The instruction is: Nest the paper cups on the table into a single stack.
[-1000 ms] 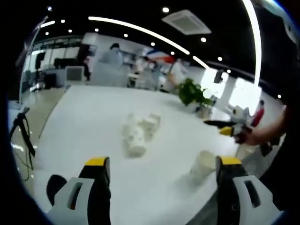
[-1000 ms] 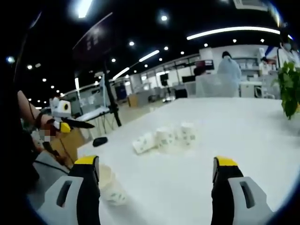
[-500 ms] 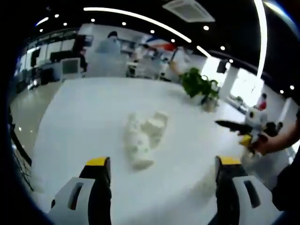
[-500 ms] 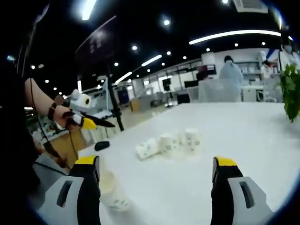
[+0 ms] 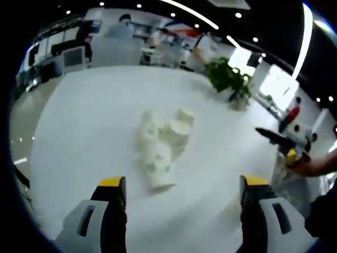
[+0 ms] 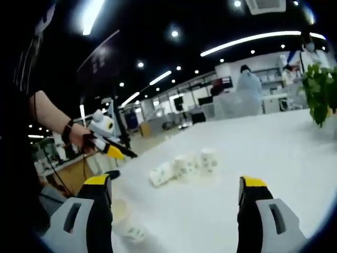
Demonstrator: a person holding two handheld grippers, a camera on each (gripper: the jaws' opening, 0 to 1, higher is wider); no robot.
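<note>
Several white patterned paper cups lie and stand in a loose cluster in the middle of the white table. My left gripper is open above the table's near part, short of the cluster, with nothing between its jaws. The same cluster sits further off in the right gripper view. One more cup stands alone near the table edge, just right of my right gripper's left jaw. My right gripper is open and holds nothing. Each gripper also appears in the other's view, held by a hand: the right gripper and the left gripper.
A green potted plant stands at the table's far right; the plant is at the right edge in the right gripper view. A small black object lies near the table's left edge. People and desks are far behind the table.
The left gripper view has moved in and tilted down towards the cup cluster, and the lone cup has slipped out of it. In the right gripper view, the left gripper has shifted right.
</note>
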